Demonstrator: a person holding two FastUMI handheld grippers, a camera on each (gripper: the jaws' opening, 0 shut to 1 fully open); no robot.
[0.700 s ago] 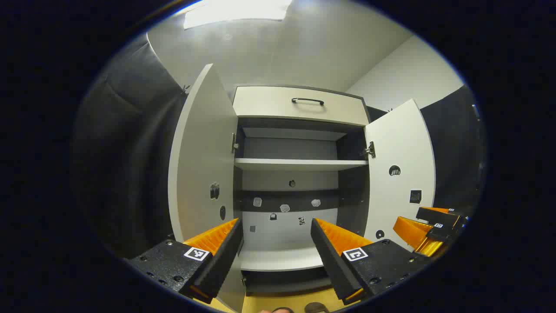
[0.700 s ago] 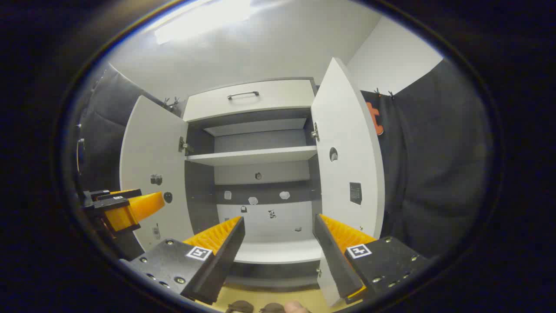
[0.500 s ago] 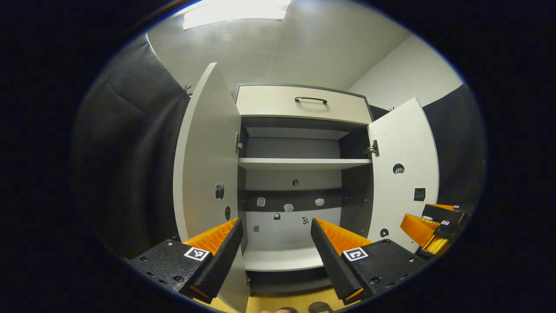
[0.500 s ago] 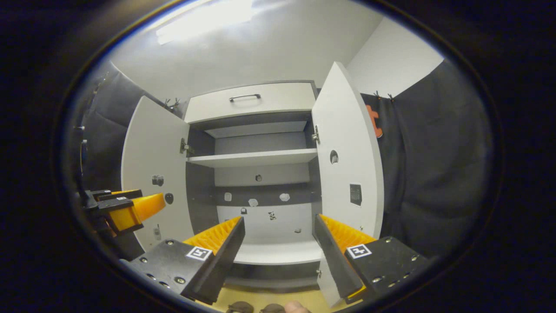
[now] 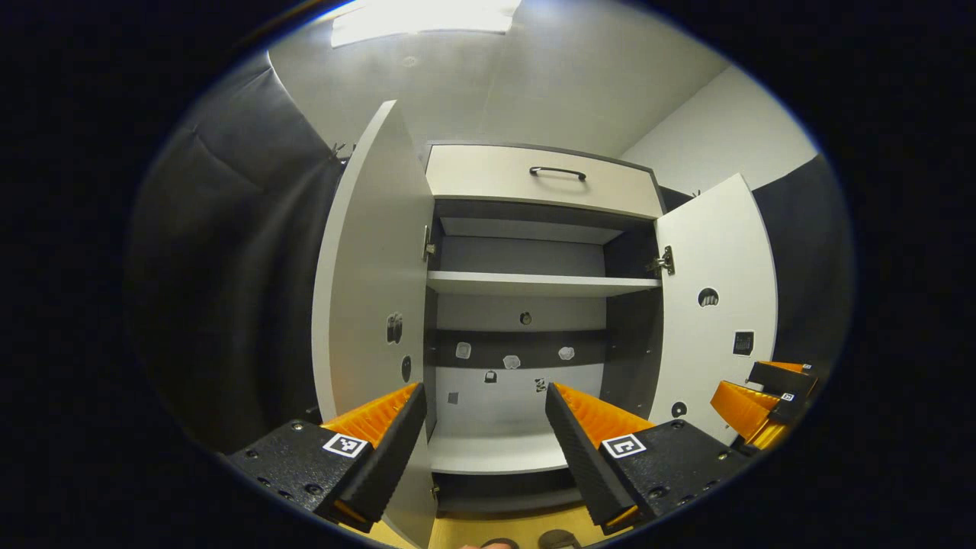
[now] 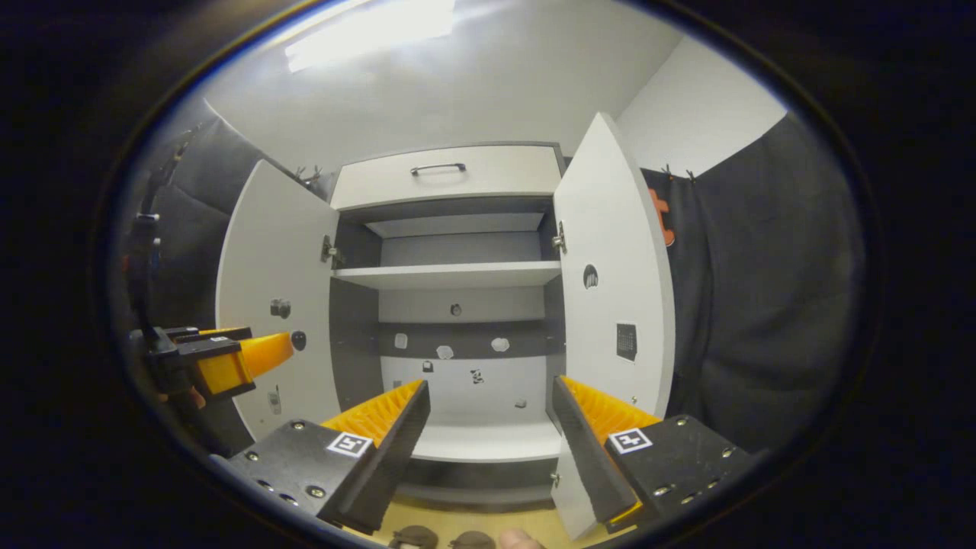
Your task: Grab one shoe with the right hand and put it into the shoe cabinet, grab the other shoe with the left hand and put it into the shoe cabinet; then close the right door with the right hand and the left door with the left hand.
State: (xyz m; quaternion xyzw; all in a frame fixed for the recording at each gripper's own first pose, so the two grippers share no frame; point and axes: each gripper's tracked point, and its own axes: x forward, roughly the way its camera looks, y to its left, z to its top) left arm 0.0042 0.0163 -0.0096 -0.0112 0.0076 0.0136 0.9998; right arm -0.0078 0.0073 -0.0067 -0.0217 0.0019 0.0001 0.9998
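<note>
Left gripper view: left gripper (image 5: pixel 484 396) wide, nothing held. Cabinet (image 5: pixel 534 284) centre frame, both doors ajar. Right gripper (image 6: pixel 488 396) wide too.

Cabinets: we count one shoe cabinet (image 5: pixel 534 305).
Doors: we see two, the left door (image 5: pixel 374 290) and the right door (image 5: pixel 720 297), both standing open.
Drawers: one drawer (image 5: pixel 541 179) on top, with one handle (image 5: pixel 558 172).
Shelves: we count two inside, the upper shelf (image 5: pixel 541 284) and the lower shelf (image 5: pixel 496 454).

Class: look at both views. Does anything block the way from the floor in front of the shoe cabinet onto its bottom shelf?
Nothing visible does. Both doors, left door and right door, stand open, and the bottom shelf lies bare.
</note>
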